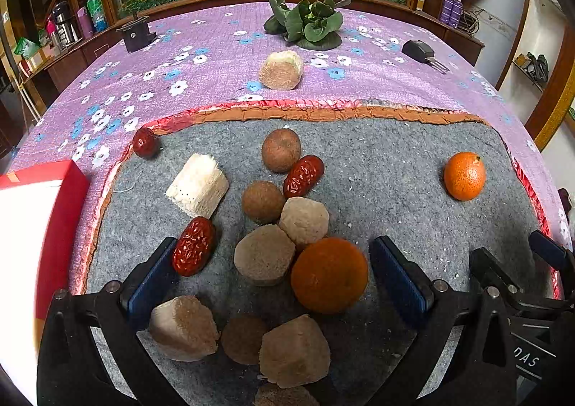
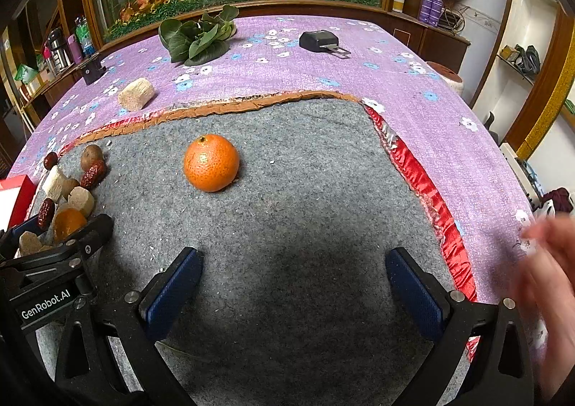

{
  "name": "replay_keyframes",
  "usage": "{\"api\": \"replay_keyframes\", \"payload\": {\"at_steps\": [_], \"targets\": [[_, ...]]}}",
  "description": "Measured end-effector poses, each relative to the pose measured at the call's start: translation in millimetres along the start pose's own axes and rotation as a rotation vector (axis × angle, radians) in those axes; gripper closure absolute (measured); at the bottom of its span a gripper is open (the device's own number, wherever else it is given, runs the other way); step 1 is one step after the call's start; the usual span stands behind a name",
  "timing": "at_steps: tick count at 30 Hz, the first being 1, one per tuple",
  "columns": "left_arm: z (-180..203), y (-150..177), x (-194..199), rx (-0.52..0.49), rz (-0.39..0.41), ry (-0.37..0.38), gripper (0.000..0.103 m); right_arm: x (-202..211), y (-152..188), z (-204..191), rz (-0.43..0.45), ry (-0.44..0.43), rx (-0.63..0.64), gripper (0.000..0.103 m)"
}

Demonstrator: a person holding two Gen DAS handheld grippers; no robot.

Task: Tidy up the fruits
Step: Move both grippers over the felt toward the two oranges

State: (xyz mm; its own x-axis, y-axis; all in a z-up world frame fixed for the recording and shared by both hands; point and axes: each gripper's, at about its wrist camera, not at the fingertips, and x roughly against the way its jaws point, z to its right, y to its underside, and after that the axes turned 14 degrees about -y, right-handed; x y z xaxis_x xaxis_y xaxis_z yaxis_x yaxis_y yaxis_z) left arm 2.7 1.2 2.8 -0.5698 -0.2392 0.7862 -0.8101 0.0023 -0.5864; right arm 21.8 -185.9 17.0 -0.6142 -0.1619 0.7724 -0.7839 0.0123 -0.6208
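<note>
Your left gripper (image 1: 273, 273) hangs low over the grey felt mat (image 1: 395, 172) with its fingers spread wide and gripping nothing; between them lie a dull orange fruit (image 1: 329, 275), a tan cut chunk (image 1: 264, 255) touching it, and a wrinkled red date (image 1: 194, 246) resting against the left finger (image 1: 154, 276). Nearer the camera, more tan chunks (image 1: 294, 352) crowd together. Just past the fingers the pile continues with a pale chunk (image 1: 304, 221), two brown round fruits (image 1: 281, 150), another red date (image 1: 303, 176) and a white fibrous block (image 1: 197, 185). Your right gripper (image 2: 293, 285) is likewise released, its fingers apart over bare felt, with a blurred hand (image 2: 550, 284) at the right edge. A bright orange (image 2: 211, 162) sits alone on the mat ahead of it, well apart from the pile. Farther off, on the purple flowered cloth covering the surface (image 2: 431, 111), lie one stray chunk (image 2: 136, 94), a leafy green vegetable (image 2: 197, 37) and a small black device (image 2: 318, 41).
</note>
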Motion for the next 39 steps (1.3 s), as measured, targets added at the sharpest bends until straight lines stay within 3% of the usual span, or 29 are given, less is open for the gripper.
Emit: {"api": "replay_keyframes", "payload": {"at_steps": [21, 23, 26, 31, 35, 39], "targets": [[-2.8, 2.8, 1.1, -0.030, -0.011, 0.012, 0.000, -1.1, -1.5, 0.1, -0.008, 0.000, -0.005, 0.000], [-7.3, 3.2, 6.8, -0.019, -0.011, -0.021, 0.000, 3.2, 0.0, 1.1, -0.017, -0.025, 0.001, 0.000], [-15.6, 7.1, 27.7, -0.012, 0.065, -0.063, 0.000, 12.7, 1.0, 3.4, 0.034, -0.084, -0.008, 0.000], [-48.5, 1.6, 63.1, 0.070, 0.145, -0.053, 0.000, 36.3, -0.4, -6.5, 0.111, -0.175, 0.008, 0.000], [-79.9, 0.2, 89.6, 0.168, 0.268, -0.054, 0.000, 49.5, -1.5, -23.7, 0.144, -0.146, 0.070, 0.000], [-103.5, -3.8, 99.8, 0.222, 0.276, -0.059, 0.000, 62.7, -6.6, -33.7, 0.151, -0.172, 0.068, 0.000]]}}
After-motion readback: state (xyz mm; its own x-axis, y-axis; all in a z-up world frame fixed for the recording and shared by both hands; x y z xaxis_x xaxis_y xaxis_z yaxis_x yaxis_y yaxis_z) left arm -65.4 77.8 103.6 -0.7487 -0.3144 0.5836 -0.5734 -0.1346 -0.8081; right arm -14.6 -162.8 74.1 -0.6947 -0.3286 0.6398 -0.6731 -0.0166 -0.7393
